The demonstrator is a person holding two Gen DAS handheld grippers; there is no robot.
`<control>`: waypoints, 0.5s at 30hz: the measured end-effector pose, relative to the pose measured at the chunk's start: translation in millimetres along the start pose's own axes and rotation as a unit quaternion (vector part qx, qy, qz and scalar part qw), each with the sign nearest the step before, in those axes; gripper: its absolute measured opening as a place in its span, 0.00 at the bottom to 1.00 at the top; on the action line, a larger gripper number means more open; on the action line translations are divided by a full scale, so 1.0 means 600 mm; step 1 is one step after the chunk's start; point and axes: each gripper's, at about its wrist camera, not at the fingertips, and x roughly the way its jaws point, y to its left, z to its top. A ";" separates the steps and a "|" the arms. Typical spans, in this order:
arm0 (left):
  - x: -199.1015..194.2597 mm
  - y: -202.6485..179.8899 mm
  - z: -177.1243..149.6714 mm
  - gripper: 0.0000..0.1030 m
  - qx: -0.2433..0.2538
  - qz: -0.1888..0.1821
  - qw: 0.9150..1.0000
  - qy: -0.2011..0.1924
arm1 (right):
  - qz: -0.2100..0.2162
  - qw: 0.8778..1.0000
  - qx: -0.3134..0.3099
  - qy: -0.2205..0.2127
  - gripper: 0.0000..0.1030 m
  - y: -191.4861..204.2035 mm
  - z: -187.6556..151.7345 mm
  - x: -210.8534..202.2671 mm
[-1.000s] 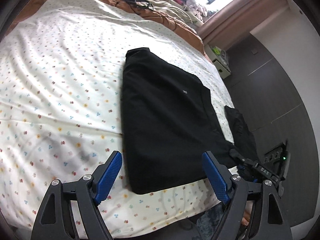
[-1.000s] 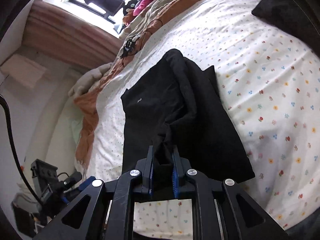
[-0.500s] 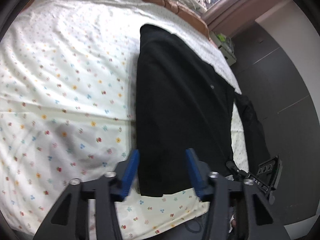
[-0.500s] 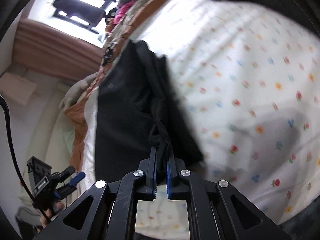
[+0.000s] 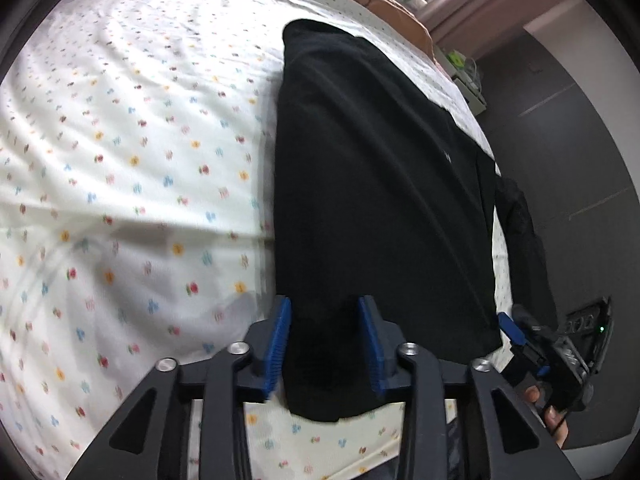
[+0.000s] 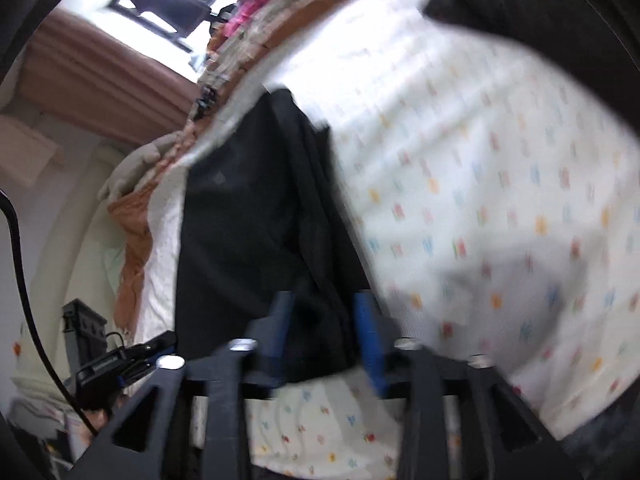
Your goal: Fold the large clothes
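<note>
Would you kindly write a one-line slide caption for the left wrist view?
Left gripper with jaws straddling the near hem of a folded black garment lying on a flower-print bedsheet.

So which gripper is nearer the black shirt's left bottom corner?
Left. The left gripper straddles that shirt corner; the right gripper, fabric between its jaws, is at the other side. Both were just opening.

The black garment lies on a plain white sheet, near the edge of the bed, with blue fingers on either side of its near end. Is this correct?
Not quite: the sheet is not plain. The left wrist view shows it white with small coloured flowers. The rest holds: the black garment lies near the bed's edge, its near end between the blue fingers.
</note>
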 end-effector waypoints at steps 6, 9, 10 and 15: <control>0.000 0.001 0.048 0.66 -0.002 -0.020 1.000 -0.017 | 0.036 0.999 0.002 0.010 0.69 0.009 0.076 0.021; 0.007 0.002 0.068 0.66 -0.003 -0.026 0.999 -0.020 | 0.050 0.998 -0.008 0.032 0.69 0.017 0.110 0.051; 0.011 0.004 0.078 0.66 -0.006 -0.027 0.999 -0.022 | 0.057 0.997 -0.013 0.042 0.69 0.018 0.123 0.066; 0.026 0.012 0.106 0.66 -0.017 -0.038 0.999 -0.029 | 0.068 0.995 -0.016 0.073 0.69 0.016 0.163 0.126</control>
